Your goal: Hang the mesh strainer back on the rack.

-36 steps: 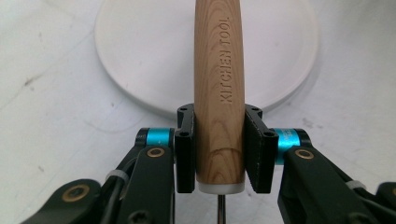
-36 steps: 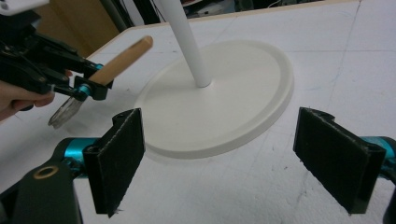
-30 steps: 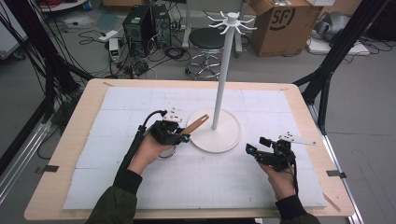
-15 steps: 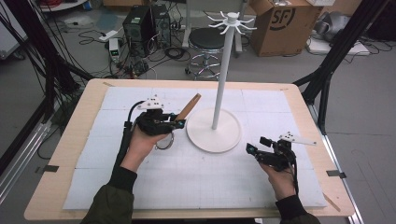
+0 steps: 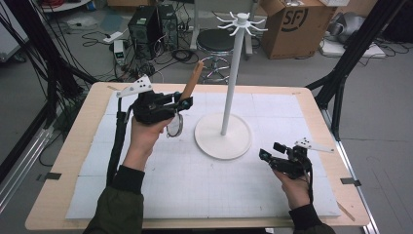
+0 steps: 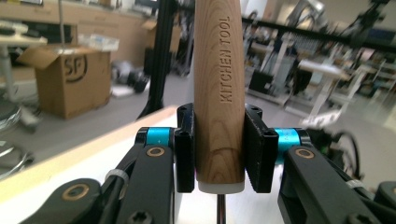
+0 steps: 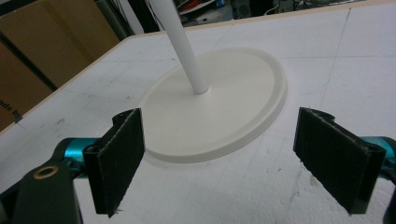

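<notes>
A kitchen tool with a wooden handle (image 5: 192, 82) and a round metal ring head (image 5: 175, 126) is raised above the table's left half. My left gripper (image 5: 184, 103) is shut on the handle (image 6: 219, 93) near its lower end, and the handle points up and away. The ring head hangs below the jaws. A white hook stand rises from its round base (image 5: 223, 137) at the table's centre, with a pole (image 5: 230, 78) and hooks on top (image 5: 241, 22). My right gripper (image 5: 272, 150) is low at the front right, open and holding nothing. It (image 7: 233, 158) faces the base (image 7: 219, 107).
A white mat (image 5: 195, 185) covers the wooden table (image 5: 63, 170). Behind the table stand a stool (image 5: 214, 41), a cardboard box (image 5: 297, 27), computer gear and floor cables (image 5: 146, 29). Black frame legs (image 5: 350, 53) flank the table.
My left gripper has lifted the tool off the stand's base and carried it left and back, with the handle now more upright. The right gripper has stayed still.
</notes>
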